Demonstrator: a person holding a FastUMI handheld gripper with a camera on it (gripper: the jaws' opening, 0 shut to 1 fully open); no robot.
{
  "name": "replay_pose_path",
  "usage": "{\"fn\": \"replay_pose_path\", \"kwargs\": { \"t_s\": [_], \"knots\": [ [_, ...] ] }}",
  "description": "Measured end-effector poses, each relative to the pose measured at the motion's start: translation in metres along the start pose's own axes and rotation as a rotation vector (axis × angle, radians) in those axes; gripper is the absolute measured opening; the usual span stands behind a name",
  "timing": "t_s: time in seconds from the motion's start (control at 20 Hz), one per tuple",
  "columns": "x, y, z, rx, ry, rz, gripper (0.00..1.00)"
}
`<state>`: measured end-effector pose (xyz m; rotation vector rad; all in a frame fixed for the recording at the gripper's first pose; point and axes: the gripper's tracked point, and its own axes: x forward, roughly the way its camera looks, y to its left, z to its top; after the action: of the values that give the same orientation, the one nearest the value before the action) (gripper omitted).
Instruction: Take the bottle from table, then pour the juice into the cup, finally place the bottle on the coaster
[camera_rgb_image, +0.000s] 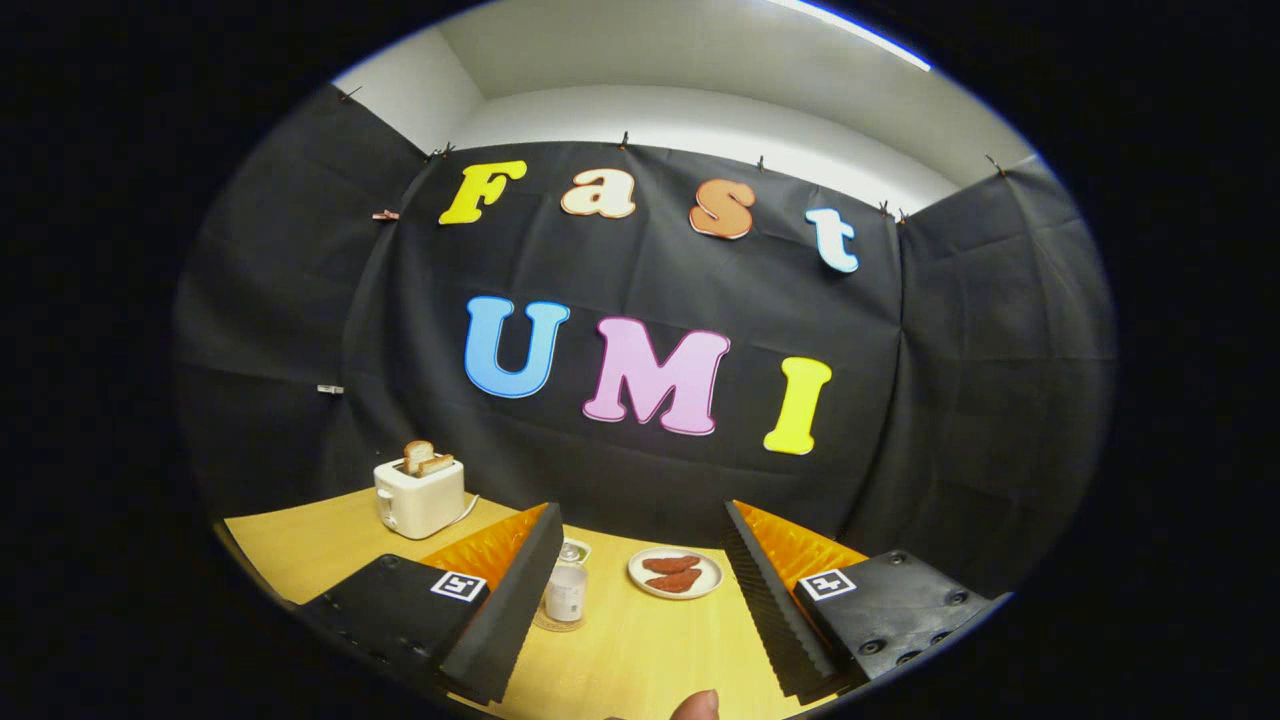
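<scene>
light: overhead strip, dim booth | focus: sharp centre | edges: strong fisheye bending, darkened

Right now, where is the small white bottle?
In the gripper view, the small white bottle stands on a round clear coaster just ahead of the open fingers, against the left one, left of the white plate.

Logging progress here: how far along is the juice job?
Done: the bottle stands on what looks like a round coaster, between the fingers, so placing may be finished. In hand: nothing; the tongs are open and empty. Left: unclear. The small thing behind the bottle may be the cup; I can't tell if juice was poured.
</scene>
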<state>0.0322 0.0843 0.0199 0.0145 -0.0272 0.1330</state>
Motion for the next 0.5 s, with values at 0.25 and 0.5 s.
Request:
{"fn": "replay_pose_path", "kwargs": {
  "t_s": [0.25,0.5],
  "knots": [
    [-0.024,0.004,0.002,-0.037,-0.014,0.012,0.97],
    [-0.028,0.002,-0.011,-0.031,0.027,0.006,0.97]
  ]
}}
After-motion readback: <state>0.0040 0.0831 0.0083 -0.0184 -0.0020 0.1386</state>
